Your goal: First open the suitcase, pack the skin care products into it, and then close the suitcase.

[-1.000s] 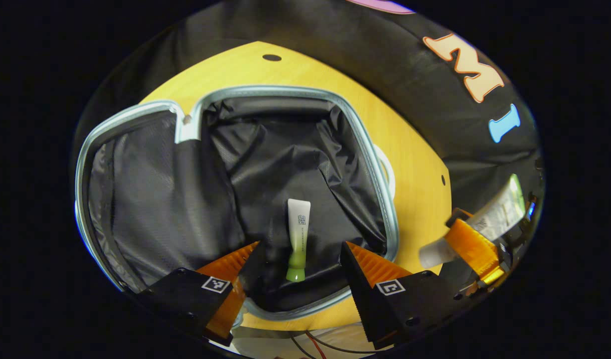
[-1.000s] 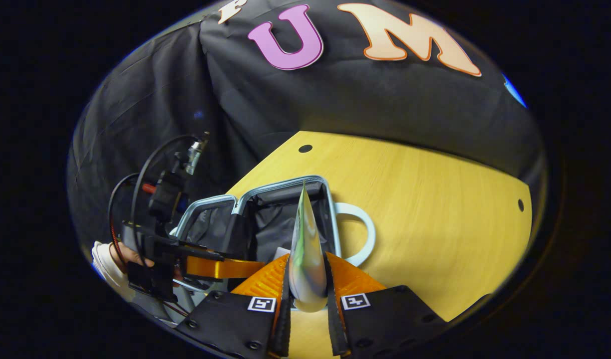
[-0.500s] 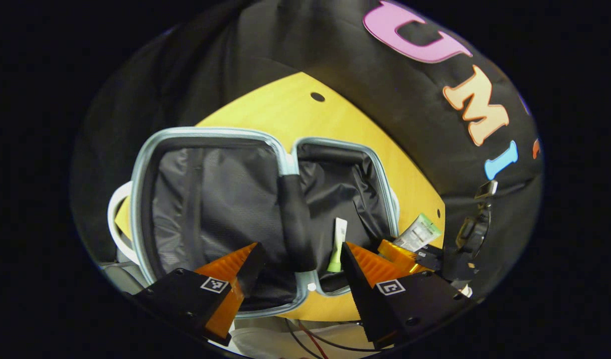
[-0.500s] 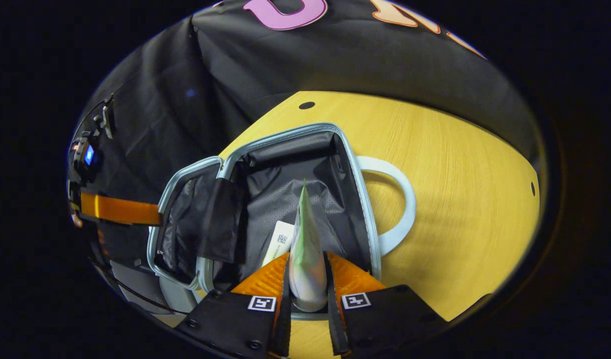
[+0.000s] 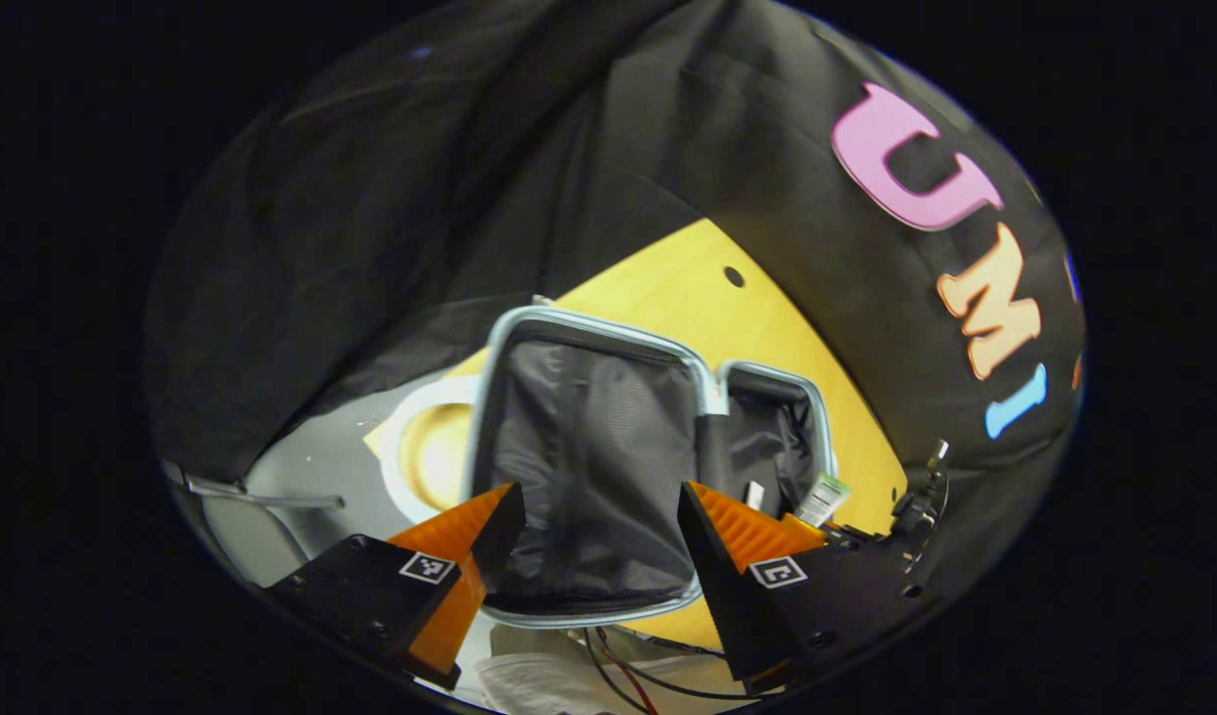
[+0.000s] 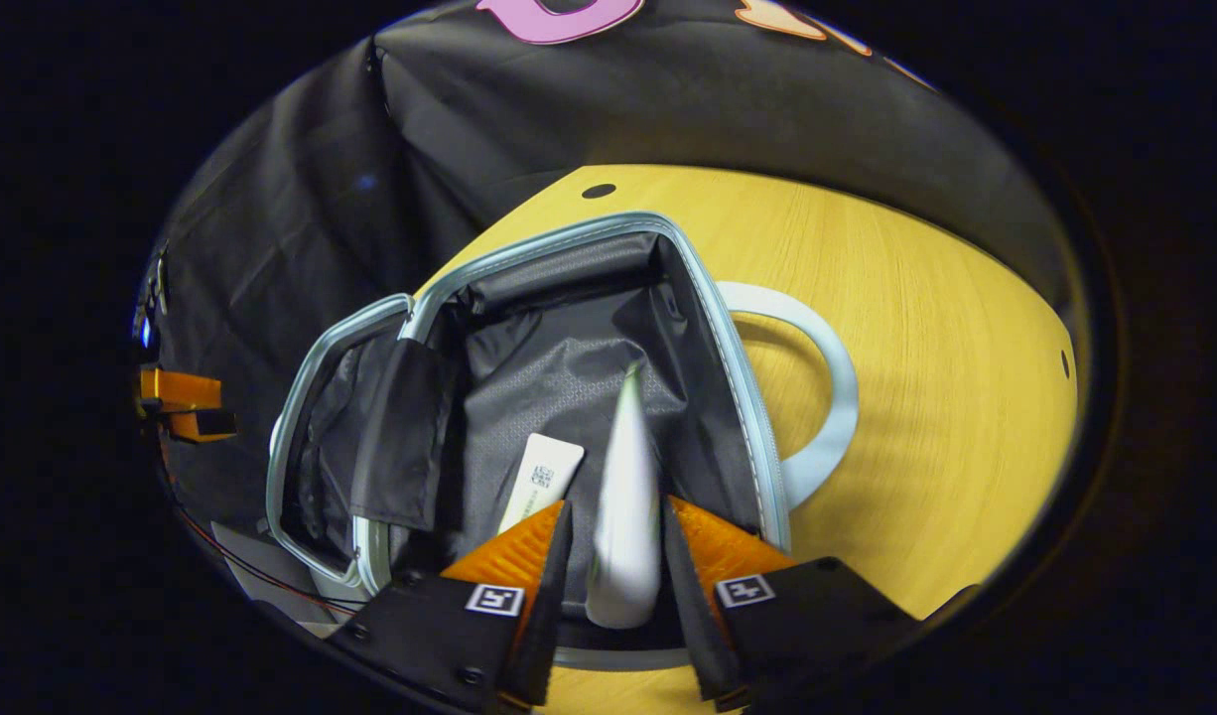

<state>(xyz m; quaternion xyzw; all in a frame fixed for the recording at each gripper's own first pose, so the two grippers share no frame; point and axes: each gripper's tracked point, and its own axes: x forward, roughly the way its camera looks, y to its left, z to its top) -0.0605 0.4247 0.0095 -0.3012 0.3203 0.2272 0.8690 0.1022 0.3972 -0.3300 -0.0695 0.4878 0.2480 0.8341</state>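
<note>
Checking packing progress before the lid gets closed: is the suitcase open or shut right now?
Open. The suitcase lies spread flat on the table, both lined halves exposed, with one tube lying inside.

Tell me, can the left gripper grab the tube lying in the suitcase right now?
Probably not yet. The left gripper is open but hangs back over the other half, and the right gripper hovers beside that tube.

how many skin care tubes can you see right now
2. One tube lies on the lining of the open suitcase; the other tube sits between the right gripper fingers above it. More may be hidden.
</note>
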